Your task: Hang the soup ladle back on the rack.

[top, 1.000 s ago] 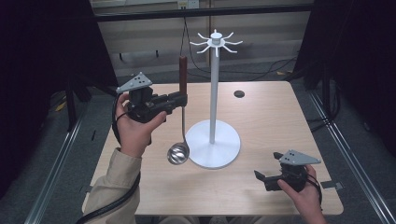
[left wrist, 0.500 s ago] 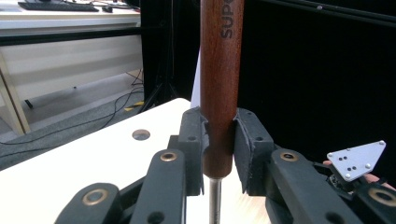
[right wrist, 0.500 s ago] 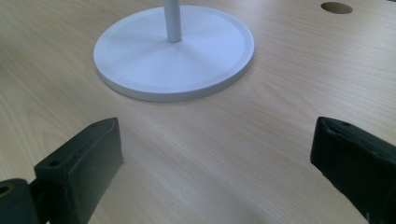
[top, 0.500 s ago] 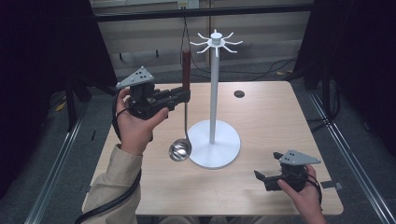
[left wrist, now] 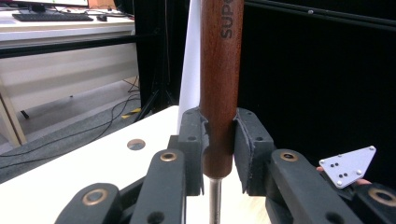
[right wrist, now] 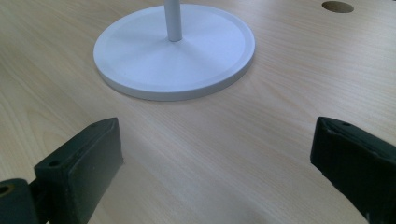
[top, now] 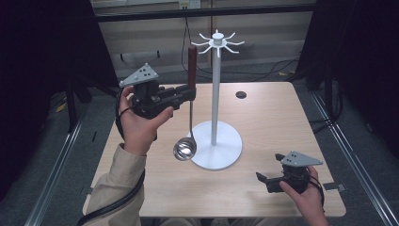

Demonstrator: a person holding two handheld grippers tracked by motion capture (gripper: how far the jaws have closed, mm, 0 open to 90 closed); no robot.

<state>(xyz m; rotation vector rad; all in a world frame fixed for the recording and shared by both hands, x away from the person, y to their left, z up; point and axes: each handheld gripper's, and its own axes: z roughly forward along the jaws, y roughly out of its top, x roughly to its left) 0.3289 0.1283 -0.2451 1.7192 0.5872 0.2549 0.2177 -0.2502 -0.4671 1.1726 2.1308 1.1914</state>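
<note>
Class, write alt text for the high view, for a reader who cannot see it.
The left tongs grip a ladle by its wooden handle, bowl hanging above the table beside a white hook stand. The right tongs rest open near the table's front edge.

We see black left tongs (top: 190, 92) and right tongs (top: 261, 178), each topped by a grey three-cornered plate with dark holes, brass-ringed pivots, a black cable, and a beige sleeve (top: 117, 188).

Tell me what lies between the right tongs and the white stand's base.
Nothing: bare wooden tabletop runs from the open right tongs to the stand's base, as the right gripper view shows.
</note>
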